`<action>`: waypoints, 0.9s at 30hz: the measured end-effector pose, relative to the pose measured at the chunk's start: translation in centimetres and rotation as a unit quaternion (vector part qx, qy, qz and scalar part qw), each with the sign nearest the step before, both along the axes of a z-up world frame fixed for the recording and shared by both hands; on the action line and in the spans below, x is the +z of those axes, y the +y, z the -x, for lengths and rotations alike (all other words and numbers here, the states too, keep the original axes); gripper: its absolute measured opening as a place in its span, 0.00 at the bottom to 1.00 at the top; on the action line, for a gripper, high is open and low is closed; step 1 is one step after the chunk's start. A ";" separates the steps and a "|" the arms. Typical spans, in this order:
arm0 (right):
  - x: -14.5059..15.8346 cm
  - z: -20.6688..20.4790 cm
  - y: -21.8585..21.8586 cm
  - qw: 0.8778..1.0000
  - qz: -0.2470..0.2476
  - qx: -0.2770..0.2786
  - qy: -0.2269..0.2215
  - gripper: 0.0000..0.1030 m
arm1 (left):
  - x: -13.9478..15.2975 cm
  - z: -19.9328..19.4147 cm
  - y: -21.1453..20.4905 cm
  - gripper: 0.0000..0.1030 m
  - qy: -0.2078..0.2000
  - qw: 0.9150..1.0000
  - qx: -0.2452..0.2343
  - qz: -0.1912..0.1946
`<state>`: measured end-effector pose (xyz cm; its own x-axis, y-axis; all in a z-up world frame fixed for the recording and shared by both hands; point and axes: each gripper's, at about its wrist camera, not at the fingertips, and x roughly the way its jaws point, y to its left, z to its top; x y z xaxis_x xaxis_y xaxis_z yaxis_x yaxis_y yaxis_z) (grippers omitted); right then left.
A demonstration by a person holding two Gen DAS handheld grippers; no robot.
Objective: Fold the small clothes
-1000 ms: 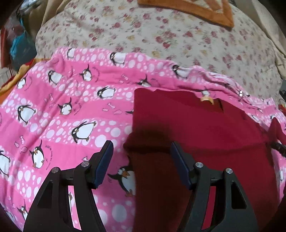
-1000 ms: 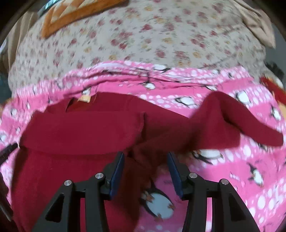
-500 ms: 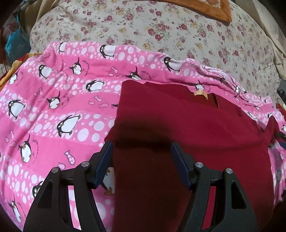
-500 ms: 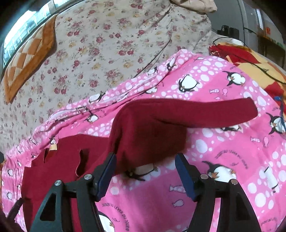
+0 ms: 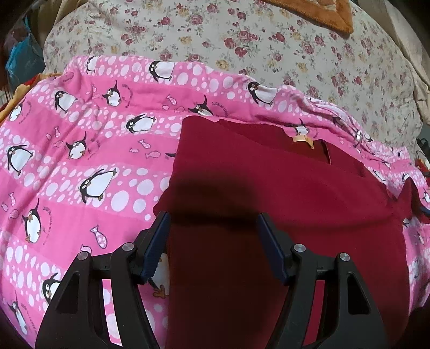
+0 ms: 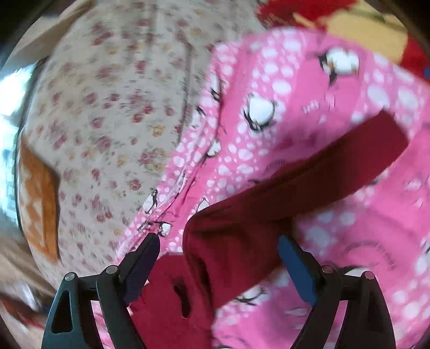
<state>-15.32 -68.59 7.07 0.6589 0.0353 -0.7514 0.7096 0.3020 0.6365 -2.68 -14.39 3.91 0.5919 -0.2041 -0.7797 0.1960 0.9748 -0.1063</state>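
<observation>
A dark red long-sleeved top (image 5: 282, 204) lies flat on a pink penguin blanket (image 5: 88, 166), with its left sleeve folded across the chest. An orange neck tag (image 5: 302, 139) shows at the collar. My left gripper (image 5: 213, 225) is open and empty, hovering over the top's left edge. In the blurred right wrist view, my right gripper (image 6: 217, 247) is open with its jaws on either side of the shoulder end of the top's right sleeve (image 6: 309, 185), which stretches out to the upper right. I cannot tell if the fingers touch the cloth.
A cream floral quilt (image 5: 242, 40) lies beyond the blanket, with an orange patterned cloth (image 5: 322, 13) on it. A blue bag (image 5: 24, 61) sits far left. Red and yellow bedding (image 6: 362, 24) shows at the upper right of the right wrist view.
My right gripper has swung right and rolled from the top's body toward the outstretched right sleeve, opening wider. My left gripper has shifted a little right over the top's edge.
</observation>
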 end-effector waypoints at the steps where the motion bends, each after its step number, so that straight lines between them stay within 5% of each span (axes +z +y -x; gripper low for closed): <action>1: -0.3 -0.4 0.0 1.000 -0.011 -0.008 0.011 0.85 | 0.0 0.0 0.0 0.65 0.001 1.000 0.000 0.001; 8: -4.3 -1.8 -1.7 0.993 -0.078 -0.083 0.012 0.84 | 0.2 0.1 -0.3 0.65 -0.006 1.000 -0.007 0.000; 10: -5.2 -1.4 -2.0 0.993 -0.078 -0.088 0.013 0.48 | 0.2 0.2 -0.5 0.65 -0.008 1.000 -0.010 -0.002; 13: -4.8 -0.7 -2.0 0.998 -0.024 -0.062 0.024 0.21 | 0.2 0.1 -0.5 0.65 -0.007 1.000 -0.010 -0.003; 18: -0.1 0.8 -0.4 0.995 0.103 0.003 0.011 0.19 | 1.4 0.5 0.4 0.65 -0.033 0.999 0.009 0.022; 22: 6.8 -0.3 4.6 0.954 0.275 0.117 0.004 0.19 | 3.1 0.7 2.0 0.65 -0.070 0.995 0.038 0.052; 27: 11.1 -2.9 14.0 0.904 0.345 0.245 -0.059 0.19 | 2.7 -0.2 3.3 0.65 -0.052 0.994 0.059 0.072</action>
